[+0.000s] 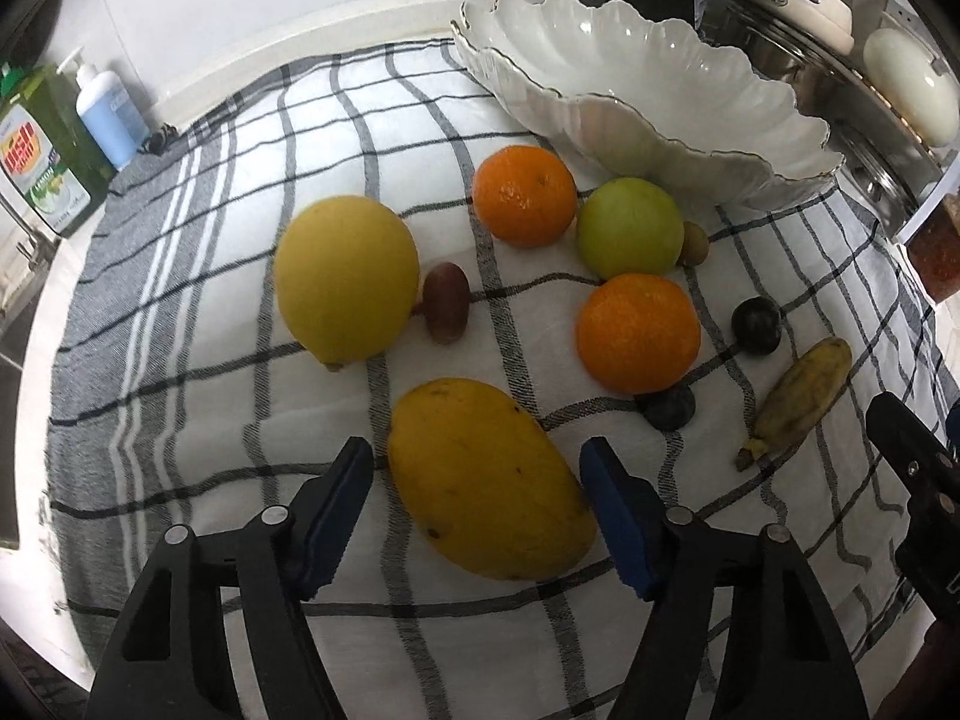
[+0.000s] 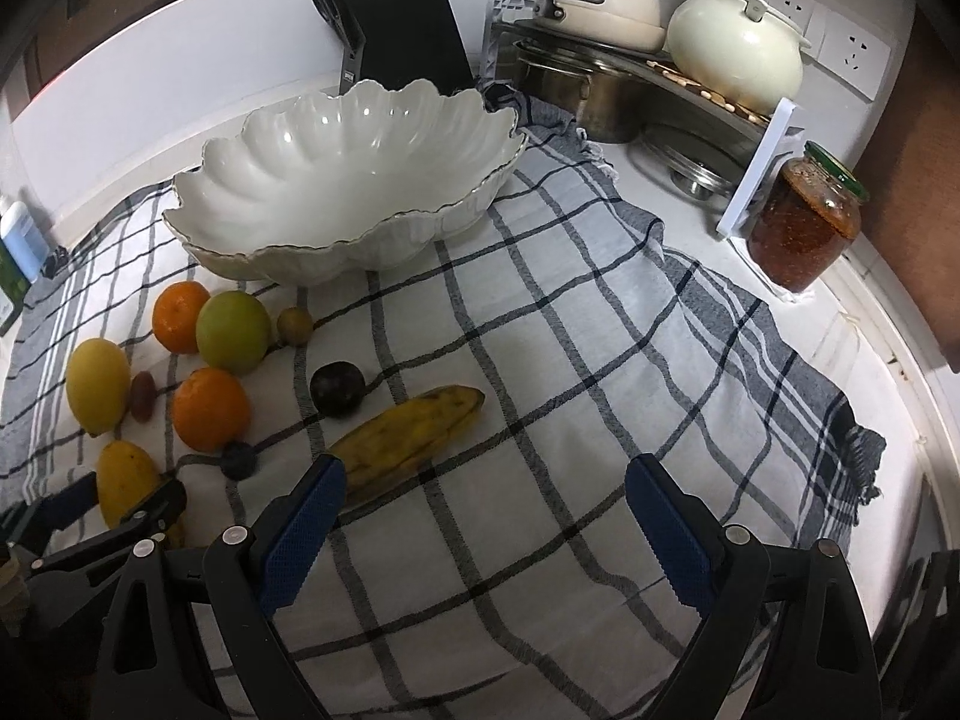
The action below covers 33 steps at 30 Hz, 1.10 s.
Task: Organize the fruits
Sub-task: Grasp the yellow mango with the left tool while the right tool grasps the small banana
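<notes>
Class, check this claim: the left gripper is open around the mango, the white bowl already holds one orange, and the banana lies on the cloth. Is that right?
Not quite. The white bowl is empty, as the right wrist view shows; both oranges lie on the cloth. The left gripper is open around the mango, and the banana lies on the cloth.

Two oranges (image 1: 523, 195), two plums (image 1: 756, 325), one mango (image 1: 489, 477).

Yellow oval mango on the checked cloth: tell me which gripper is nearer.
Left. The left gripper straddles the yellow oval mango, open; the right gripper sits open off to its right.
</notes>
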Motion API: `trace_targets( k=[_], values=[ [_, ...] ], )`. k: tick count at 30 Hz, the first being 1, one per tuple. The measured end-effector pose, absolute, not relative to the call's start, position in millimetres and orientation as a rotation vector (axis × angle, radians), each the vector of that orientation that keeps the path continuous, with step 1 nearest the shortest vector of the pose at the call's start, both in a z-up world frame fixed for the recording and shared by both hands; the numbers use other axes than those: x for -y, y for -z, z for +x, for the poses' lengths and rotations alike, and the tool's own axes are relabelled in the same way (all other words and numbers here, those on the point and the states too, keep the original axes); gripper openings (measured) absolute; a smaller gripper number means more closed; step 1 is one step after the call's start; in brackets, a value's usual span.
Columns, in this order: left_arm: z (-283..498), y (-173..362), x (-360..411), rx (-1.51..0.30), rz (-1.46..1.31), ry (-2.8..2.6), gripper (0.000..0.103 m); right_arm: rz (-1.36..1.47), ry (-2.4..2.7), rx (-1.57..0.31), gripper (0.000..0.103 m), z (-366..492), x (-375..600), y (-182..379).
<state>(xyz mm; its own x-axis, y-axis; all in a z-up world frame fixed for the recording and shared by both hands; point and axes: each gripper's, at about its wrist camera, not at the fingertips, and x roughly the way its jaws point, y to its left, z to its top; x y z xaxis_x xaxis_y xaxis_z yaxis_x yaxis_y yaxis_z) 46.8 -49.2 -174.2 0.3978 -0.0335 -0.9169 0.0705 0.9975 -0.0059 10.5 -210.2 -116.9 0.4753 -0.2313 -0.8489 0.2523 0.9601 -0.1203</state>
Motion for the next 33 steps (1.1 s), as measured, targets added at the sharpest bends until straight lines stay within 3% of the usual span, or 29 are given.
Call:
trace_targets(
  k=[9, 25, 31, 33],
  values=[
    [44.2, 171.0, 47.5, -1.155, 0.009, 0.091, 0.059, 0.016, 0.29, -1.04, 0.095, 10.6, 210.3, 116.2],
    [36.2, 151.6, 31.5, -1.1, 0.064, 0.115, 0.057, 0.057, 0.282, -1.034, 0.095, 16.4, 204.2, 112.7],
    [35.1, 142.5, 29.4, -1.046, 0.096, 0.112, 0.057, 0.099, 0.276, -1.043, 0.086, 24.6, 203.6, 117.1],
    [35.7, 142.6, 28.2, -1.046, 0.094, 0.114, 0.057, 0.13, 0.266, -1.055, 0.074, 29.2, 204.1, 120.4]
  ],
)
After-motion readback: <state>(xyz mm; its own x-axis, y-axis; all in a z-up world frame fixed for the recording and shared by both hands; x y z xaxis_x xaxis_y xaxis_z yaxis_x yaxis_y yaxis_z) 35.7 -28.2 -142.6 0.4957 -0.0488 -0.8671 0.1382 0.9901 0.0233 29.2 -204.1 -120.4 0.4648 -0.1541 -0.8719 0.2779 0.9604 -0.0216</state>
